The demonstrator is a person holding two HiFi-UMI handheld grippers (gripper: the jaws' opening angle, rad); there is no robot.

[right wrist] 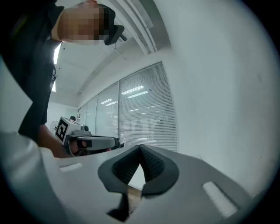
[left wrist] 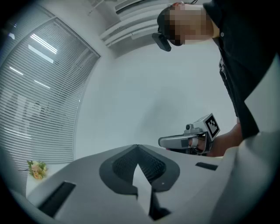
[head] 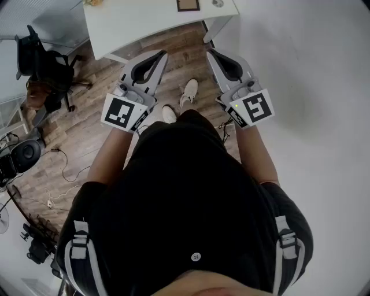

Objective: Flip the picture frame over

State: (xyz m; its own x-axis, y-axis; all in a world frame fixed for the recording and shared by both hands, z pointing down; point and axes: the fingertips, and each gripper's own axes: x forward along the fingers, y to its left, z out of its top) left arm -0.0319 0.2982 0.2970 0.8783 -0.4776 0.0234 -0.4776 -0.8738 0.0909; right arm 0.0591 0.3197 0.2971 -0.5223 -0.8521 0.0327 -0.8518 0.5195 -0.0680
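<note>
We look steeply down on a wooden floor (head: pixel 87 144) that fills the left and middle of the head view, with a white wall on the right. Our own black top (head: pixel 185 196) takes up most of the lower half. Ahead of us, at the top, stands a white table (head: pixel 150 26). A black office chair (head: pixel 43 66) sits off to the left, and loose cables (head: pixel 66 173) trail over the boards below it.

We hold the left gripper (head: pixel 163 54) and the right gripper (head: pixel 210 51) level in front of us, side by side above the floor and short of the table's near edge. Each has a marker cube (head: pixel 122 113) by the wrist. Each gripper's own view shows its two dark pads clenched tip to tip with nothing pinched between them. Each of those views also shows the other gripper off to one side, and the left one shows window blinds (left wrist: pixel 39 100).

Our pale shoes (head: pixel 189 91) show between the two grippers. The picture frame (head: pixel 188 4), brown-edged, lies flat near the table's far side, cut by the top edge of the view and well apart from both grippers. A small round grey thing (head: pixel 217 3) lies just to its right. A little bunch of yellow flowers (left wrist: pixel 36 169) stands at the table's left end; we cannot tell whether they stand in a vase.
</note>
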